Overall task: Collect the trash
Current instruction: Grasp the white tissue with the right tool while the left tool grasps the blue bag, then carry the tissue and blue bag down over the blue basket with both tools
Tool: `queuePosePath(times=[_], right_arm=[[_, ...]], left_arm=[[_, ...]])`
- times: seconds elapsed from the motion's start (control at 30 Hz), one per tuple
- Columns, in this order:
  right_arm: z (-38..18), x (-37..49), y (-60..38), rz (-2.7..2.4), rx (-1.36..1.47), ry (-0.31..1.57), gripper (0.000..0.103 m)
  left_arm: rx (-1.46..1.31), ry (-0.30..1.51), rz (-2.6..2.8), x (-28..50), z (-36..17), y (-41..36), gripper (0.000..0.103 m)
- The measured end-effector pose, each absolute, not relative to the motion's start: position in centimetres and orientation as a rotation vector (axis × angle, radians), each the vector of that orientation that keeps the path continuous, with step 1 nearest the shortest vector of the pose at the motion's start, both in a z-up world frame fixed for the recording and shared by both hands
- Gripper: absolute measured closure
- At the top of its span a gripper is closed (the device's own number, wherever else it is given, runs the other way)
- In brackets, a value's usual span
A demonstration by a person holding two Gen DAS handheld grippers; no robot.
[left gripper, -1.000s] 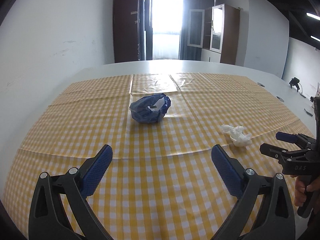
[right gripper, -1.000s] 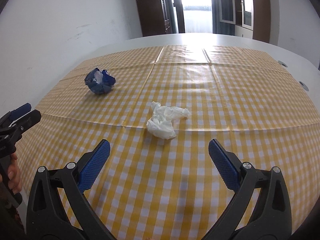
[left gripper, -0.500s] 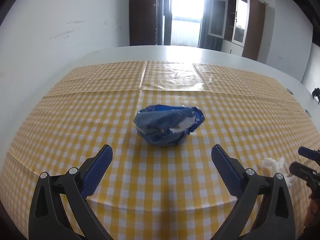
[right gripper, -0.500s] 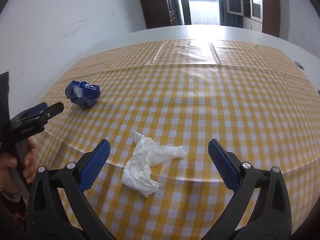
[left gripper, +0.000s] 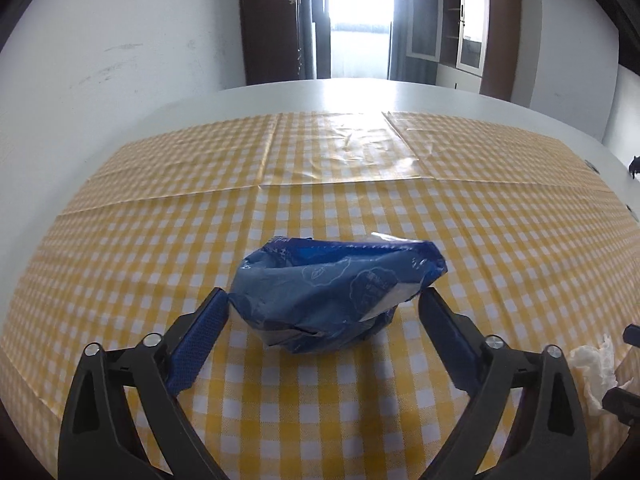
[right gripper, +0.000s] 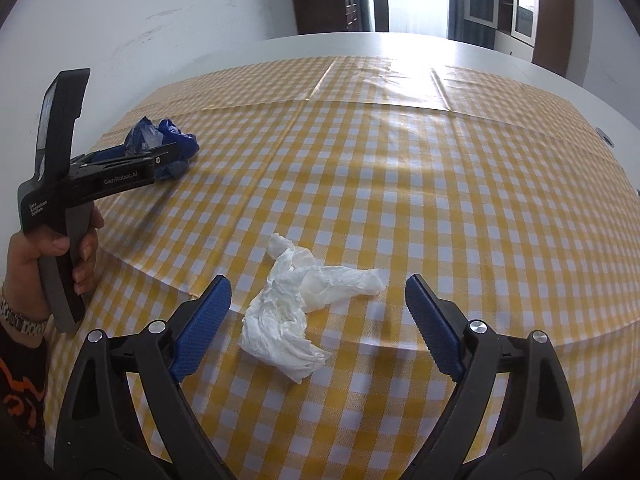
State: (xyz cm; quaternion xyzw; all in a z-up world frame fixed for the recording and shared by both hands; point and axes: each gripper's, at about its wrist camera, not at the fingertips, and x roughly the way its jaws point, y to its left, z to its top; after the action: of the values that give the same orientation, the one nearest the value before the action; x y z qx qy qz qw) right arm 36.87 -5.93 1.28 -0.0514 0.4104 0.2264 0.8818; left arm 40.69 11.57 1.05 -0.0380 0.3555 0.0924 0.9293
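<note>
L tool (left gripper: 324,300): jaws wide but closing in, crumpled blue plastic wrapper w/ white print (left gripper: 336,292) sits btwn them on the yellow-and-white checked tablecloth (left gripper: 160,240). L blue pad looks right at the wrapper's edge, R pad just beside it; no squeeze visible yet, so not gripping. Wrapper rests on the cloth, upright heap, nearer the cloth's L side as seen from the R wrist view.

R tool (right gripper: 318,294): also wide and closing, crumpled white tissue (right gripper: 296,316) lies btwn its blue pads, clear gaps both sides, nothing grasped. Tissue on the cloth near the front fold line.

In the R wrist view a hand (right gripper: 44,256) w/ a metal watch band holds the L tool's black handle, its tips at the wrapper.

Further back: cloth creases, glare patch, then bare white table (left gripper: 360,96). Beyond that white wall, dark wood cabinets (left gripper: 276,20), bright doorway.
</note>
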Motion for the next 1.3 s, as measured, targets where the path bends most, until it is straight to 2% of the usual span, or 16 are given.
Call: queuePosePath(times=[0.07, 0.13, 0.17, 0.5, 0.63, 0.93, 1.13, 1.3], right_arm=[[1.1, 37.0, -5.9, 0.465, -0.109, 0.863, 0.028], [0.7, 37.2, -5.9, 0.458, -0.109, 0.88, 0.037], [0.5, 37.2, -6.0, 0.456, -0.108, 0.89, 0.039], [-0.3, 36.9, -5.4, 0.495, -0.117, 0.907, 0.076], [-0.3, 36.6, -5.1, 0.523, -0.116, 0.9, 0.086], [0.0, 36.5, -5.7, 0.523, -0.103, 0.884, 0.089], [0.4, 36.2, -6.2, 0.505, -0.111, 0.848, 0.09], [1.6, 35.3, -5.1, 0.445, -0.181, 0.81, 0.09]], left_arm=[[-0.107, 0.72, 0.181, 40.5, 1.1, 12.2, 0.024], [-0.143, 0.726, 0.172, 40.5, 1.0, 12.7, 0.027], [-0.149, 0.726, 0.171, 40.4, 1.0, 12.8, 0.03], [-0.202, 0.722, 0.223, 39.5, 1.0, 14.0, 0.044], [-0.228, 0.692, 0.241, 38.6, 1.6, 14.6, 0.048], [-0.186, 0.648, 0.232, 36.2, 4.7, 11.8, 0.049], [-0.209, 0.622, 0.167, 28.5, 6.7, 9.1, 0.049], [-0.242, 0.64, 0.142, 22.1, 6.0, 7.9, 0.049]])
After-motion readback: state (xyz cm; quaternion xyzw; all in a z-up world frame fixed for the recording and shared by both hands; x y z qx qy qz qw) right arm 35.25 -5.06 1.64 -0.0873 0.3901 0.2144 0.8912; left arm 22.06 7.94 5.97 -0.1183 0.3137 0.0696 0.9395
